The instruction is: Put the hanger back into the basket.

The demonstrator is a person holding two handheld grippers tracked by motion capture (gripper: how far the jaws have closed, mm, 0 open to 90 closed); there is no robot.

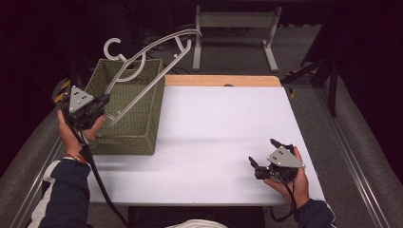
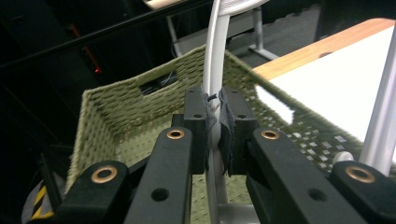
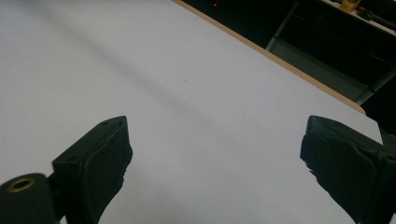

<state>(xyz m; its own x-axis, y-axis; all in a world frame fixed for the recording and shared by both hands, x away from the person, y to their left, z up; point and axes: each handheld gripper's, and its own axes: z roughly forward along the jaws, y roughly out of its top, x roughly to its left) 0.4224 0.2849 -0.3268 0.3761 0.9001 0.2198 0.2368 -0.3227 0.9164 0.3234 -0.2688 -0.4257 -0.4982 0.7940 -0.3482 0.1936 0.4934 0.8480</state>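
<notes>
A pale grey clothes hanger point(image 1: 147, 57) tilts up out of a green woven basket point(image 1: 138, 126) at the table's left edge. My left gripper point(image 1: 103, 100) is shut on the hanger's lower end, just over the basket's left rim. In the left gripper view the black pads point(image 2: 201, 128) clamp the grey hanger bar point(image 2: 215, 56), with the basket point(image 2: 121, 102) behind and below. My right gripper point(image 1: 263, 154) rests low over the white table point(image 1: 223, 133) near its front right corner, jaws wide apart and holding nothing. Its fingertips point(image 3: 100, 149) frame bare tabletop point(image 3: 187, 93).
The table's wooden far edge point(image 1: 223, 80) runs behind the white surface. A white metal frame point(image 1: 235, 21) stands on the floor beyond. Dark floor surrounds the table on both sides.
</notes>
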